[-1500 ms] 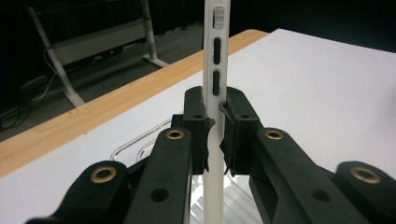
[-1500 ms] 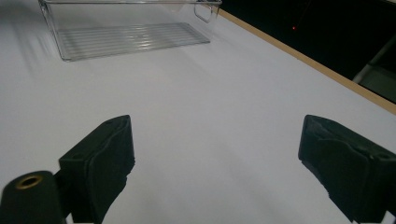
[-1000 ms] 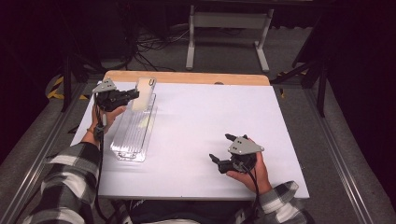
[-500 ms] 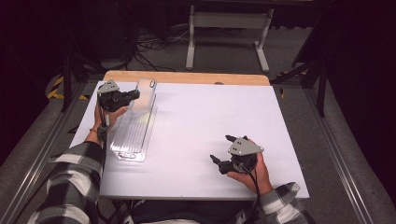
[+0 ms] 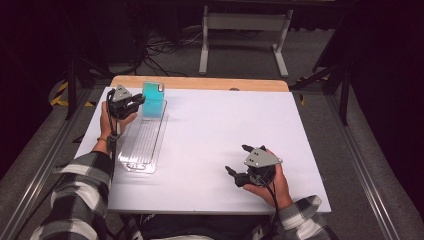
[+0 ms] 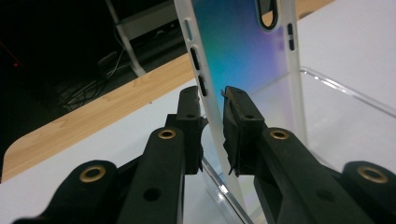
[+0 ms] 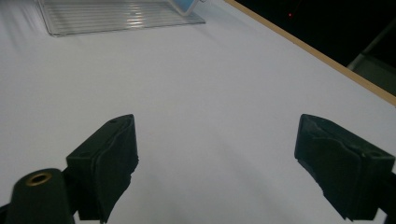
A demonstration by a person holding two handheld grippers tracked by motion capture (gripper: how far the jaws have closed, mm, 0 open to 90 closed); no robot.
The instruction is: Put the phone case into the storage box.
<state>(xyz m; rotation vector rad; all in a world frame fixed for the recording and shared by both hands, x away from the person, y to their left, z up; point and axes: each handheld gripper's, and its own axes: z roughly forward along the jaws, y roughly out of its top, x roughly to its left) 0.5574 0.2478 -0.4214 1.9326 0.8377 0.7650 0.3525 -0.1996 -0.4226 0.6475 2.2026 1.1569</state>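
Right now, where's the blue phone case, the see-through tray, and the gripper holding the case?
phone case (image 5: 153, 96), high view, its blue back.
clear tray (image 5: 141, 150), high view, its ribbed floor.
left gripper (image 6: 212, 109), left gripper view, between its fingertips.

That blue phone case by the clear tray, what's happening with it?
A person at a white table holds a gripper in each hand. The left gripper is clamped on the edge of the phone case, holding it upright at the far end of the clear tray. The right gripper rests open over bare table, holding nothing.
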